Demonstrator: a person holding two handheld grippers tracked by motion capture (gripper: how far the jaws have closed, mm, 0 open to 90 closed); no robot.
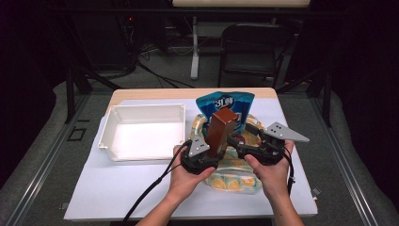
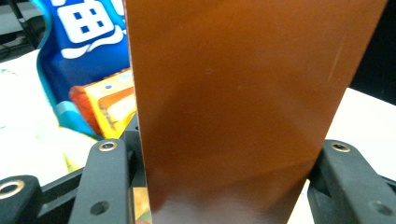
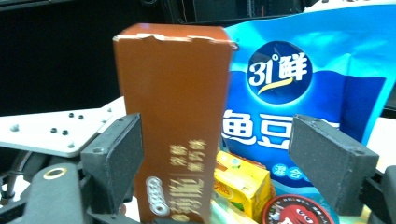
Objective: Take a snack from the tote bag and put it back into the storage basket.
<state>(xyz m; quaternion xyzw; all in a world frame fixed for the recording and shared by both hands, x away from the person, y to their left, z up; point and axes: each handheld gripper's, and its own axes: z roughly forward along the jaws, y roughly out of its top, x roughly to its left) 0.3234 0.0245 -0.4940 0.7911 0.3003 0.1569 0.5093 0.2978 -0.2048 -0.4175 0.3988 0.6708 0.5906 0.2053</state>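
A tall brown box held up over a bag of snacks

Nearest to the person, two hands hold the grippers above a round printed bag point(image 1: 234, 181) on the table point(image 1: 117, 193). The left gripper point(image 1: 207, 157) has its jaws clamped on the bottom of the brown box point(image 1: 221, 129), one jaw on each side, and the box stands upright. The right gripper point(image 1: 244, 143) is just beside the box with its jaws wide apart, not pressing on it. Close by lie a small yellow box point(image 3: 243, 184) and a round red candy lid point(image 3: 299, 212). Behind them a blue snack bag point(image 1: 226, 104) stands up. To the left sits a white tray point(image 1: 141, 132).
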